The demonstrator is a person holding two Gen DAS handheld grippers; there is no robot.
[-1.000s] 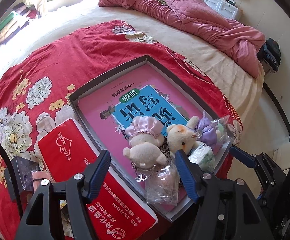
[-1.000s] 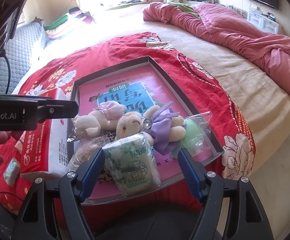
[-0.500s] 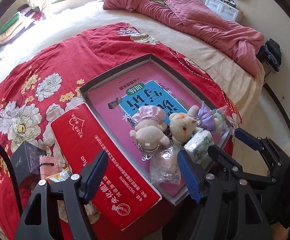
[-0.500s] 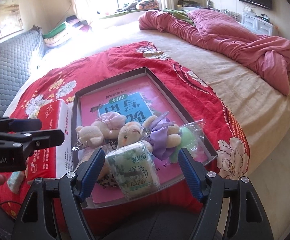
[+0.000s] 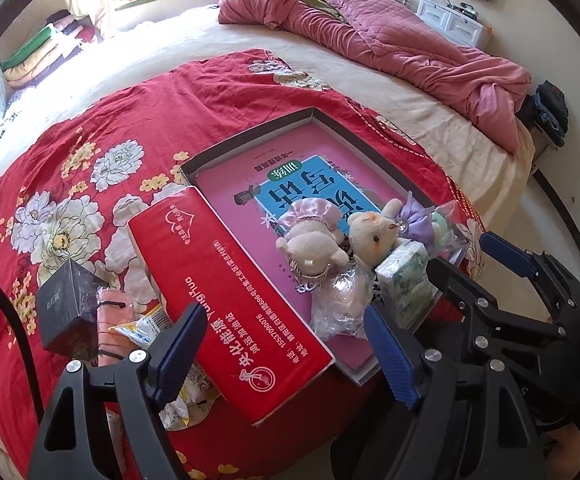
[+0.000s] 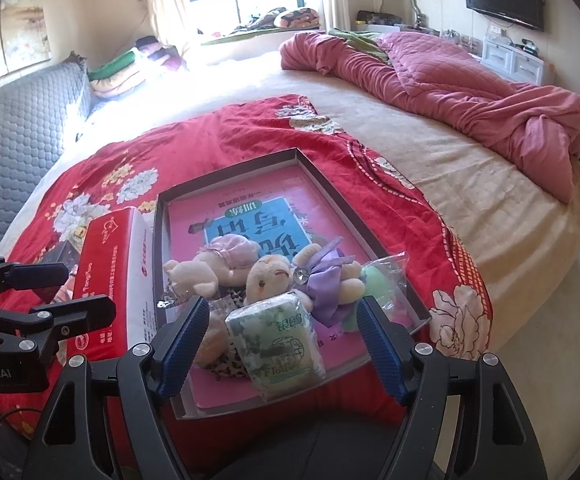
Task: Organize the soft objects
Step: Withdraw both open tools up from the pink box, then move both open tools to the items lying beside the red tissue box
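Two hand-held grippers are in view, both with fingers spread apart and holding nothing.

Left wrist view: the left hand-held gripper hangs over the near edge of the bed, tilted downward, its blue pads wide apart above the red tissue box. That box lies on the red floral cover, touching the left wall of the shallow grey tray. Inside the tray, on a pink book, lie a plush bear in a pink bonnet, a second plush bear with a purple bow, a clear bagged soft item and a green tissue pack, all clustered at the near right corner. A black box and snack wrappers sit left of the tissue box. The right hand-held gripper enters from the right, beside the tissue pack.

Right wrist view: the right hand-held gripper is level, aimed into the tray, pads apart on either side of the green tissue pack without touching it. The bears lie just behind the pack. The left hand-held gripper shows at far left, near the red tissue box.
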